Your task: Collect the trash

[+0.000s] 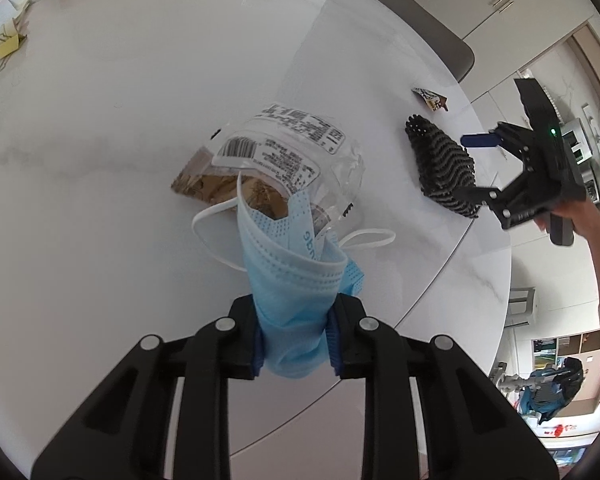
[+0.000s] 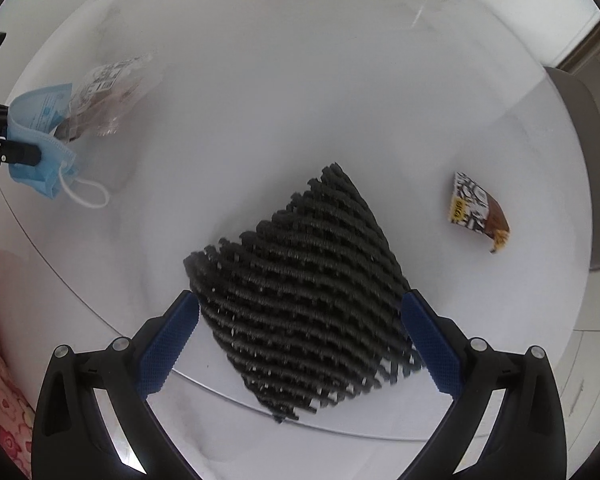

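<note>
A: Which step is this?

B: Mid-collection, I'd say. The left gripper (image 1: 296, 332) is clamped on the mask (image 1: 296, 276), held above the clear bag (image 1: 284, 152) mid-tabletop (image 1: 100, 120).

A: And the right?

B: The right gripper (image 2: 300, 340) is spread wide over the black mesh (image 2: 303, 296) at the tabletop's near edge, not touching. It likely needs to lower, then close. The wrapper (image 2: 477, 212) lies beyond, near the right edge.

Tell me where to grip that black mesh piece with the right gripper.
Take the black mesh piece across its near end, from above: it lies flat on the table, and the open right gripper already straddles its two side edges.
</note>
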Tool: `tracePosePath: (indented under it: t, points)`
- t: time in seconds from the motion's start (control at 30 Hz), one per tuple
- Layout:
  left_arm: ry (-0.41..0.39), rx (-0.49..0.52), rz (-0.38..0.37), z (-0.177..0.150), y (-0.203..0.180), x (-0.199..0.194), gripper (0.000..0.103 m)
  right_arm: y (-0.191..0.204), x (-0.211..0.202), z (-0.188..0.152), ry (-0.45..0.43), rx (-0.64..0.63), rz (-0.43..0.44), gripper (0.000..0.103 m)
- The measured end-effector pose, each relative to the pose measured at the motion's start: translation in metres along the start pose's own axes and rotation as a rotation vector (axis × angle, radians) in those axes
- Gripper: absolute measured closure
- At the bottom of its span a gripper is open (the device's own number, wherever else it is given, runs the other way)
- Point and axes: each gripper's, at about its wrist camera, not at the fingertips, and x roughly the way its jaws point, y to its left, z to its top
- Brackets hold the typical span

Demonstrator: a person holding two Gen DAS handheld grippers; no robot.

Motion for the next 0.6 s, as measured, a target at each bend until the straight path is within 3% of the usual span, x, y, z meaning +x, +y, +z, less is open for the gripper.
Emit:
tracePosePath:
  t: [0.17, 0.23, 0.33, 0.4, 0.43, 0.6]
  points:
    - [-0.001, -0.012, -0.008, -0.005, 0.004, -0.002, 0.079, -0.004, 0.01, 0.011, 0.037, 0.015, 0.038, 0.037]
    - [-0.013, -0.003, -0.014, -0.007, 0.003, -0.007, 0.079, -0.005, 0.011, 0.014, 0.034, 0.025, 0.03, 0.041]
    - [-0.037, 0.008, -0.029, -0.008, 0.002, -0.017, 0.079, -0.013, 0.007, 0.014, 0.019, 0.078, 0.027, 0.057]
    - [-0.048, 0.014, -0.039, -0.009, 0.0, -0.022, 0.079, -0.02, 0.005, 0.012, 0.008, 0.126, 0.042, 0.09]
    - [-0.054, 0.019, -0.041, -0.009, -0.001, -0.025, 0.079, -0.025, 0.004, 0.011, 0.002, 0.16, 0.054, 0.096]
    - [-0.065, 0.024, -0.041, -0.012, -0.004, -0.031, 0.079, -0.033, 0.004, 0.009, -0.016, 0.218, 0.045, 0.1]
